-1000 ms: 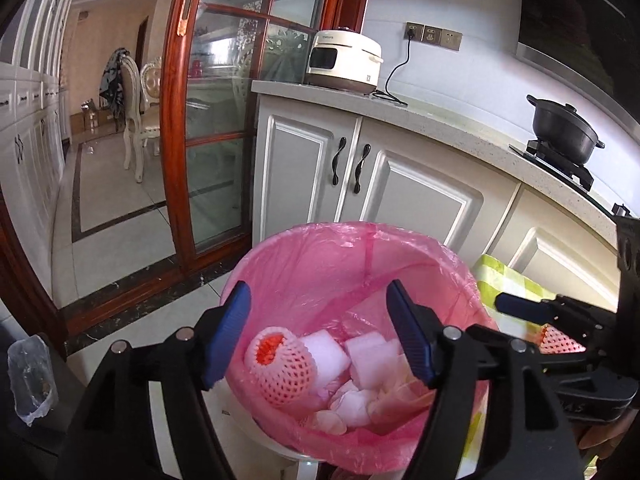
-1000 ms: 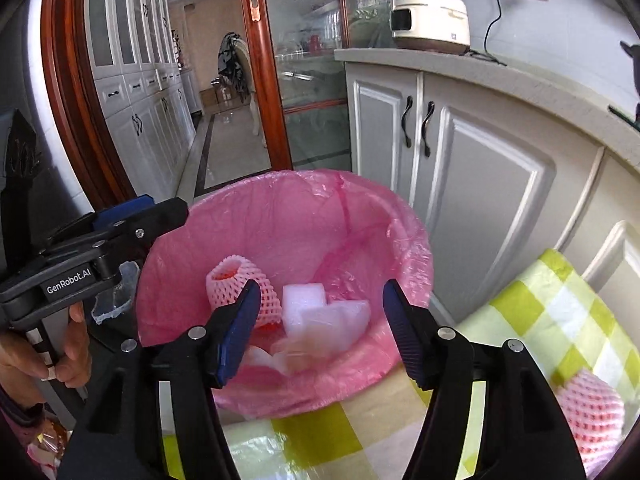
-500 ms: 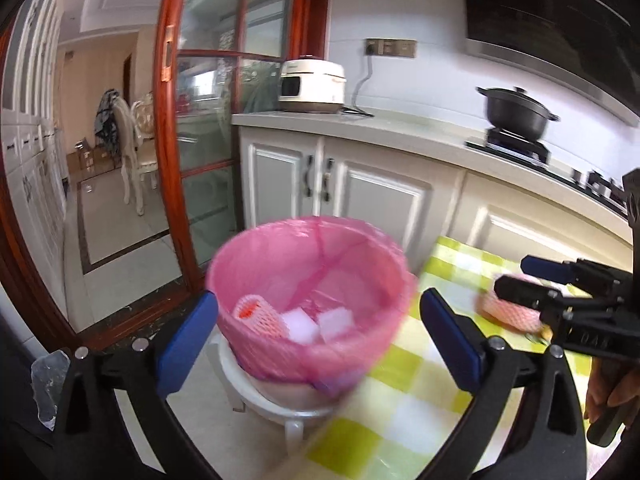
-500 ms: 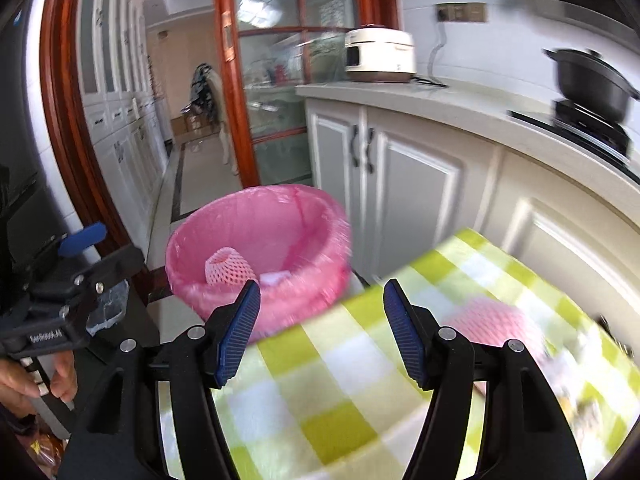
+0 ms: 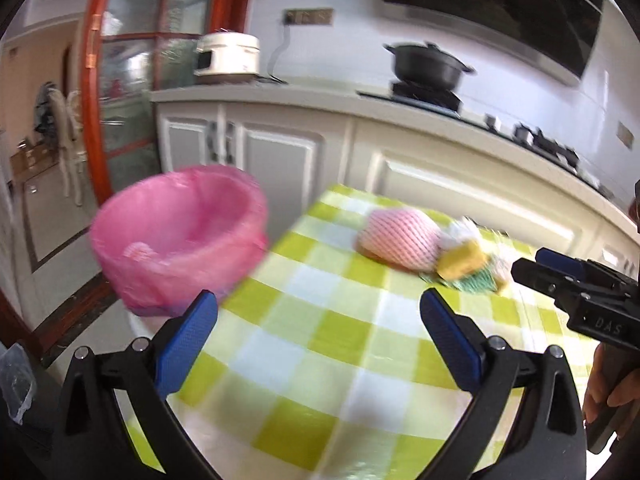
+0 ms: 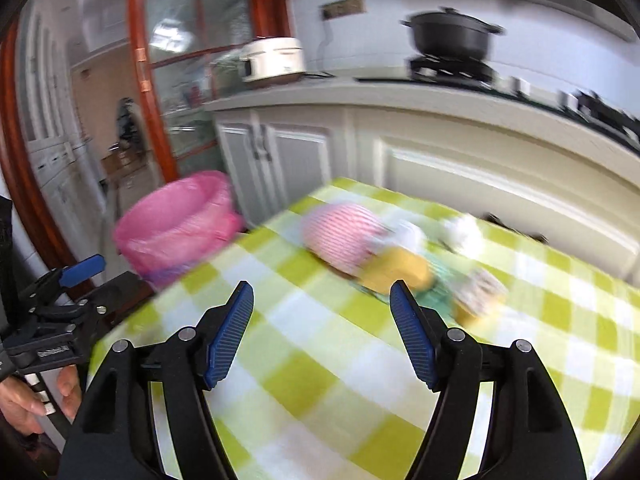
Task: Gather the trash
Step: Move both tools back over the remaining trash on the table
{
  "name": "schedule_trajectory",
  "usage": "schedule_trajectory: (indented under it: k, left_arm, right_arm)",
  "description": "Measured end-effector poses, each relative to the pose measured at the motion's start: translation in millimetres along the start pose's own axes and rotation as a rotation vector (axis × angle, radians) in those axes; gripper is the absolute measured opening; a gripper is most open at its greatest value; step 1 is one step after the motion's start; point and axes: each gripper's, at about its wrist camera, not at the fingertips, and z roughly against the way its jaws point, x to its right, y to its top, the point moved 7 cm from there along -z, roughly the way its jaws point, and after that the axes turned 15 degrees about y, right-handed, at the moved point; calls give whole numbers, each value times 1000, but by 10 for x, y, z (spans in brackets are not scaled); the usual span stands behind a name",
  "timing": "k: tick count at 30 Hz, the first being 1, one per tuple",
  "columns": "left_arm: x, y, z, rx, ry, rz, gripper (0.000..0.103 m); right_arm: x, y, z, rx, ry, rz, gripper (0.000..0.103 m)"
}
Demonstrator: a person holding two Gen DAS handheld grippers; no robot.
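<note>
Fingers (image 6: 232, 320) empty; trash (image 6: 344, 240) blurred.

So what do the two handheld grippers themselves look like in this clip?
Both match: the left gripper and right gripper have black angular frames with silver bolts and blue ribbed finger pads. Each body carries small white lettering, blurred here. No cables or sleeves are visible.

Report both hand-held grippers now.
Left hand-held gripper: open, holding nothing.
Right hand-held gripper: open, holding nothing; its jaws have just been opening.
</note>
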Motion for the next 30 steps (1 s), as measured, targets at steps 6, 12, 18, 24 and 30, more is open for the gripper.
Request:
schedule_trajectory:
  k: [6,12,18,24,30]
  left_arm:
    - [314,-86,-181,-49,-56,13,98]
    - [566,-90,-361,-26,-39,-45,98]
    - [677,-117,-560,-54,-45,-34,98]
    - [742,-142,-667,-56,-42,-50,98]
    - [773,-153,-719,-60,-46,-58,98]
  right_arm:
    - [596,-194,66,-11,-93,-114,67]
    - [1049,-240,-36,-12,-142,-193,67]
    - [1363,-250,-213,-19,-171,-252,67]
    - [1607,-284,-349,-27,-198,-305,67]
    - [1795,-251,-477,-24,-214,-371,67]
